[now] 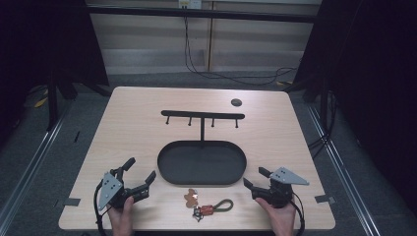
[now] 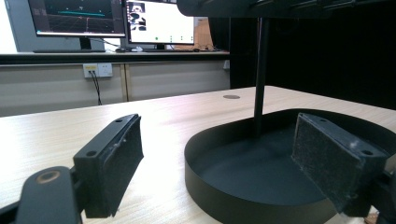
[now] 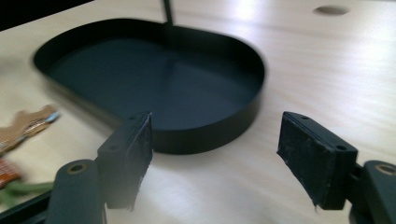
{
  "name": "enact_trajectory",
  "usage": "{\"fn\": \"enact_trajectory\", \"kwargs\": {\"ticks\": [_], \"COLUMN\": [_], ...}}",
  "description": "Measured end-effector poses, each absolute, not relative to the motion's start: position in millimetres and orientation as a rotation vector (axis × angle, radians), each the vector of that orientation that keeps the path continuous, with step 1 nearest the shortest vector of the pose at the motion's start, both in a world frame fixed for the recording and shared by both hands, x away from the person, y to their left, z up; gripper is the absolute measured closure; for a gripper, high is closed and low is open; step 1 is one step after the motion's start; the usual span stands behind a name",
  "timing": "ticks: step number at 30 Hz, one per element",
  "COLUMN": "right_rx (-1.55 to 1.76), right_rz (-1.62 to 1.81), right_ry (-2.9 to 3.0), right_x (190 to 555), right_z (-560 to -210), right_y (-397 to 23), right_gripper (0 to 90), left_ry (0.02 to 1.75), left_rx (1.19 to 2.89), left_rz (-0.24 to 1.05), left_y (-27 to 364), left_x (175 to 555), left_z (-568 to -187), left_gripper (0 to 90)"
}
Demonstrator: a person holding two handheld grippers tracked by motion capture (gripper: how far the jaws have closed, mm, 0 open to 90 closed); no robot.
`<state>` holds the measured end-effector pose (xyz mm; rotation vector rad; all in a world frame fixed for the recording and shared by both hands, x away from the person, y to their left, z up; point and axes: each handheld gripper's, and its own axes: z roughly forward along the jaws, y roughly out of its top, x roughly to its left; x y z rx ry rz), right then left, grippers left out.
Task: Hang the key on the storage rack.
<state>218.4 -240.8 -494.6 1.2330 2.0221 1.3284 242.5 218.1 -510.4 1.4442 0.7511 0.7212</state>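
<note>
Orange and green, the keyring is seen lying on the table between both grippers, nearer the right gripper, whose jaws are spread wide with nothing gripped.

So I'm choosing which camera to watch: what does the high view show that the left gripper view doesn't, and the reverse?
High view alone: the keychain with its green loop on the table's near edge, and the right tool, open. Left gripper view alone: monitors on a counter behind the table, and a wall socket. Both: the black oval tray, its hook stand, the open left tool.
</note>
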Motion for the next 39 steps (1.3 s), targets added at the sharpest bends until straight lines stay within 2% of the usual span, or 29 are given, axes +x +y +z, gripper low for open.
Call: {"fn": "enact_trajectory", "kwargs": {"ticks": [18, 21, 24, 31, 39], "right_rx": [1.195, 1.184, 1.155, 1.088, 1.05], "right_rz": [1.231, 1.19, 1.142, 1.118, 0.999], "right_ry": [2.317, 2.308, 2.353, 2.488, 2.684], "right_x": [234.0, 238.6, 246.8, 260.6, 259.3], "right_z": [-476.4, -469.4, -460.4, -443.8, -442.4], "right_y": [-209.1, -199.2, -190.3, -176.1, -170.0], "right_gripper": [38.7, 43.8, 39.7, 41.7, 45.0], "left_ry": [0.747, 0.747, 0.747, 0.746, 0.748], "left_rx": [1.449, 1.449, 1.45, 1.45, 1.449], "left_rz": [0.722, 0.722, 0.721, 0.721, 0.722], "left_y": [218.6, 218.6, 218.6, 218.7, 218.6], "left_x": [242.4, 242.4, 242.3, 242.3, 242.3], "left_z": [-510.4, -510.4, -510.4, -510.4, -510.4], "left_gripper": [15.9, 15.9, 15.9, 15.9, 15.9]}}
